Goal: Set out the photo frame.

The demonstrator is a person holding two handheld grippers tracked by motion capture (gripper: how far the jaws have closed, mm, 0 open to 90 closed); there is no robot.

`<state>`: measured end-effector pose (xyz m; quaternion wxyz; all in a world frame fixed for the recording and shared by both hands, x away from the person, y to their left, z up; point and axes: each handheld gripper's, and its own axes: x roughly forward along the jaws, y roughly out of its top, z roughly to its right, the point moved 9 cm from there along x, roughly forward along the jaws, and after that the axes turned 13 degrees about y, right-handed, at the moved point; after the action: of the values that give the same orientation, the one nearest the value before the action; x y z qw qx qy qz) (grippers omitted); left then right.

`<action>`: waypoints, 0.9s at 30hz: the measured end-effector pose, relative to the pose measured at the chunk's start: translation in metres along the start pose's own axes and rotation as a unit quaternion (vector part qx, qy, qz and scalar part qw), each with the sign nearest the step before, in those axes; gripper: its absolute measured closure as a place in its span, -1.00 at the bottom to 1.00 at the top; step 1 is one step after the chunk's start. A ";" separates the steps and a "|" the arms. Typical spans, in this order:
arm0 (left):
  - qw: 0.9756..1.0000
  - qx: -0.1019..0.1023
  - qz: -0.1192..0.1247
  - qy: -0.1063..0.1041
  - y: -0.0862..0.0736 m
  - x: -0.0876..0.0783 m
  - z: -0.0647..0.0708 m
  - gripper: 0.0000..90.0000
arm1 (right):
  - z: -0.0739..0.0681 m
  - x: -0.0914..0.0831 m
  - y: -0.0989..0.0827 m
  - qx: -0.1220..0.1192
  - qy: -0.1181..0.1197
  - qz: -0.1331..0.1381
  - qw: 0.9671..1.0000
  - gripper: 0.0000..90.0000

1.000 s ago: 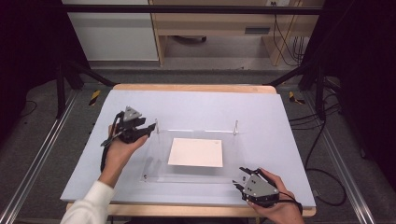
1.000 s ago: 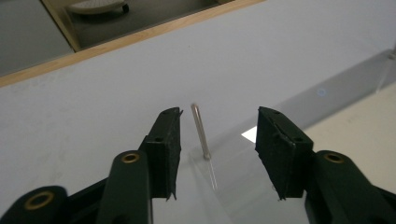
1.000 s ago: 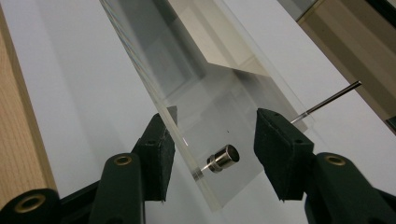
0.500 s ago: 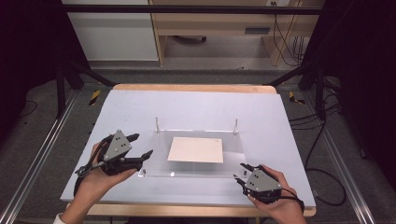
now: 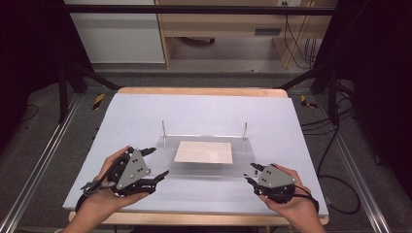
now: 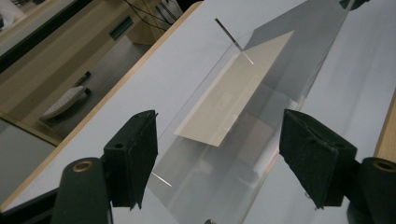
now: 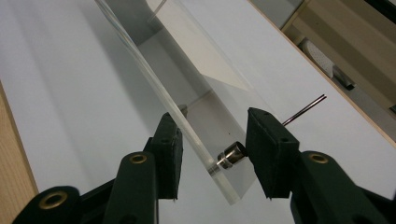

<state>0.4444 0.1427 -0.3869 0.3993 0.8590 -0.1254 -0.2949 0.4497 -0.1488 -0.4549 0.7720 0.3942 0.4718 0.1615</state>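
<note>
Hands are sitting low at the near edge of the table, one at each front corner of the clear acrylic stand. I am holding my left gripper tipped on its side, palm cupping it from below, its jaws spread wide and pointing toward the stand's near left corner; in the left gripper view the pads are standing well apart with the clear plate lying between and beyond them, touching neither. I am holding my right gripper with its grey plate facing up and its jaws aimed at the near right corner; in the right gripper view they are straddling the plate's thick edge and a small metal foot, part open, and I cannot tell whether the pads are touching the acrylic. Farther in, a pale card is lying flat on the stand, mid-table. Beyond it two thin upright rods are rising at the stand's far corners. My forearms are being cut off by the bottom edge, and the stand's clear edges are proving hard to trace against the pale tabletop.
</note>
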 end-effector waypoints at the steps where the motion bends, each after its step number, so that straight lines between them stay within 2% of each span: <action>1: 1.000 0.005 -0.001 -0.001 0.000 0.000 0.001 -0.36 | 0.001 0.000 0.001 0.003 0.002 0.002 1.000 0.27; 6: 0.999 0.036 -0.010 -0.002 0.000 0.006 0.006 -0.25 | 0.004 -0.001 0.004 0.009 0.008 -0.002 1.000 0.27; 18: 0.998 0.063 -0.010 -0.007 0.003 0.012 0.013 -0.07 | 0.011 -0.004 0.011 0.018 0.016 -0.003 1.000 0.29; 22: 0.997 0.078 -0.019 -0.009 -0.002 0.014 0.016 -0.04 | 0.012 -0.004 0.012 0.020 0.017 -0.002 1.000 0.29; 27: 0.996 0.084 -0.027 -0.008 -0.009 0.017 0.017 0.04 | 0.013 -0.005 0.013 0.023 0.018 -0.001 1.000 0.29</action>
<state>0.4477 0.1308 -0.4096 0.3164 0.8903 -0.1294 -0.3008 0.4598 -0.1491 -0.4390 0.7541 0.4082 0.4899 0.1573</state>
